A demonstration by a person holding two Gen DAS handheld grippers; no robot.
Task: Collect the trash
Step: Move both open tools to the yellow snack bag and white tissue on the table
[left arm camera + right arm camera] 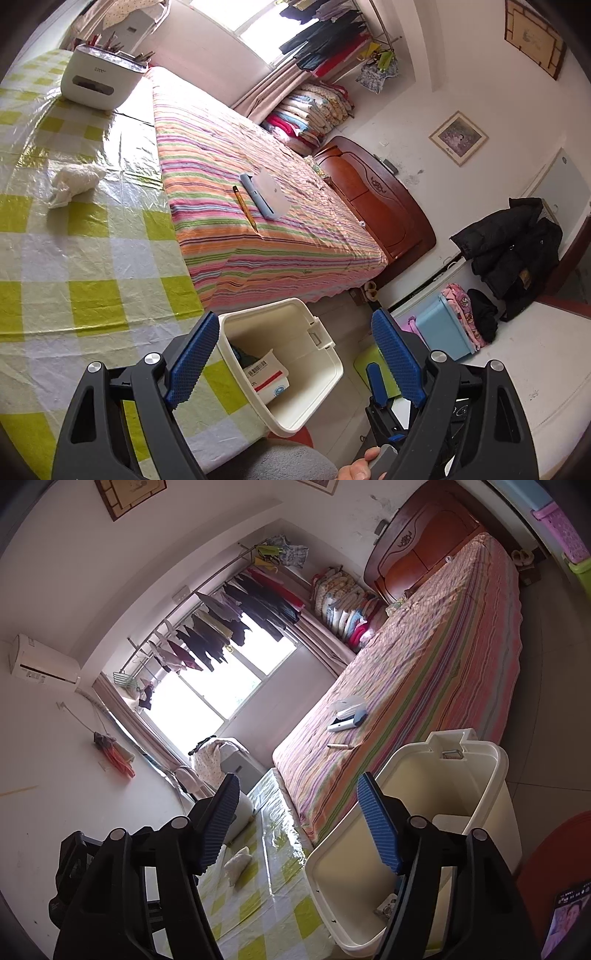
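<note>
One crumpled white tissue wad point(75, 182) remains on the green-checked plastic tablecloth point(92, 258); left gripper point(291, 363) and right gripper point(299, 821) gape wide, empty. Risk: soft wad slips before reaching the cream plastic bin point(325, 369).

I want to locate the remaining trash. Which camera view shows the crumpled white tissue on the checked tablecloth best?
The left wrist view: the crumpled white tissue lies unobstructed and well lit on the checked tablecloth. In the right wrist view it is small and dim, close beside one finger of the right hand-held gripper.
</note>
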